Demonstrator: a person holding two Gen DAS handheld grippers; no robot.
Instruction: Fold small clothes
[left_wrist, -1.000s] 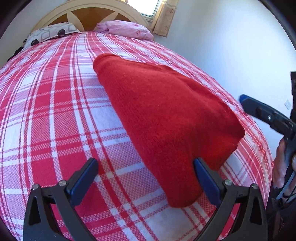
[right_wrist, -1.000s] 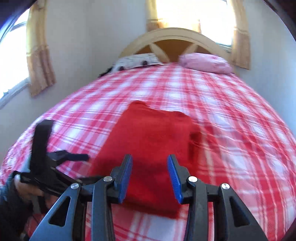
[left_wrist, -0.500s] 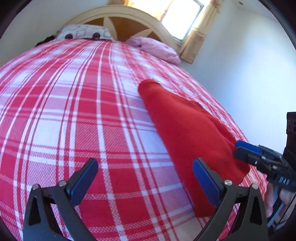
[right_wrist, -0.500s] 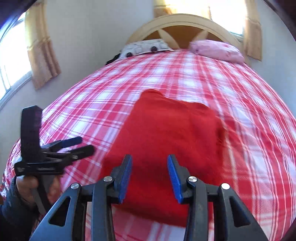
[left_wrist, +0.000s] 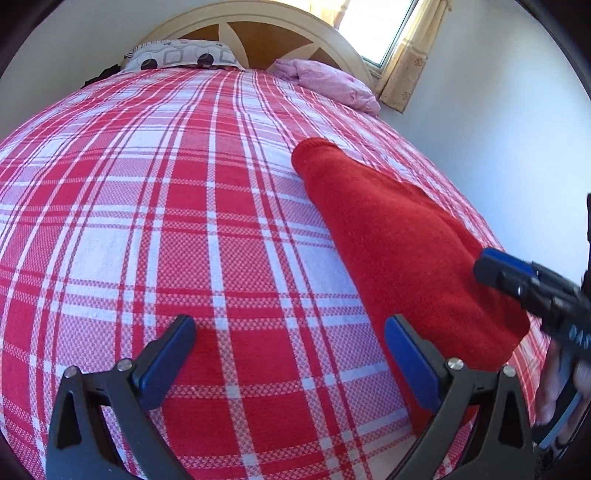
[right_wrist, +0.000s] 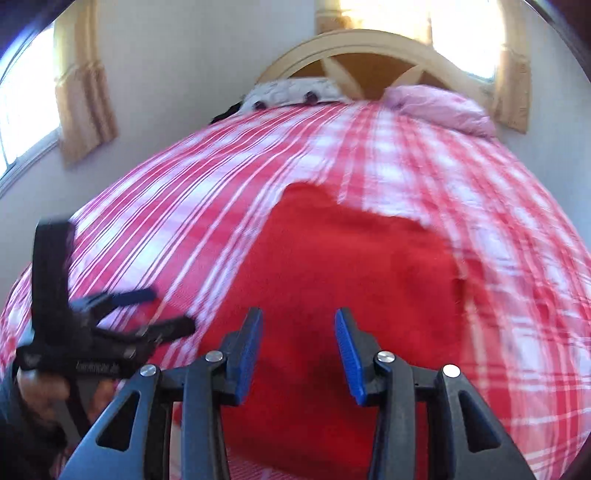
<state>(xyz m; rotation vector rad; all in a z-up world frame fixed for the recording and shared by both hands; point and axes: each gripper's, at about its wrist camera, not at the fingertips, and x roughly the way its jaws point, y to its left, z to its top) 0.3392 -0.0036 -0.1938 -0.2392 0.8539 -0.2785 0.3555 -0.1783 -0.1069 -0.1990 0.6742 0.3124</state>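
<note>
While both jaws stay apart, right gripper (right_wrist: 299, 350) nearer red garment (right_wrist: 351, 280), left gripper (left_wrist: 290, 358) shifted aside

Bright daylight from blown-out windows (right_wrist: 461, 33); right view motion-blurred, left sharp, fisheye edges bent w/ dark corners.

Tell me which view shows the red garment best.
The left wrist view: the red garment is sharp there, its folded shape and edges clear on the plaid bedspread. The right wrist view shows it larger and centred, but motion-blurred and partly hidden behind the right hand-held gripper.
</note>
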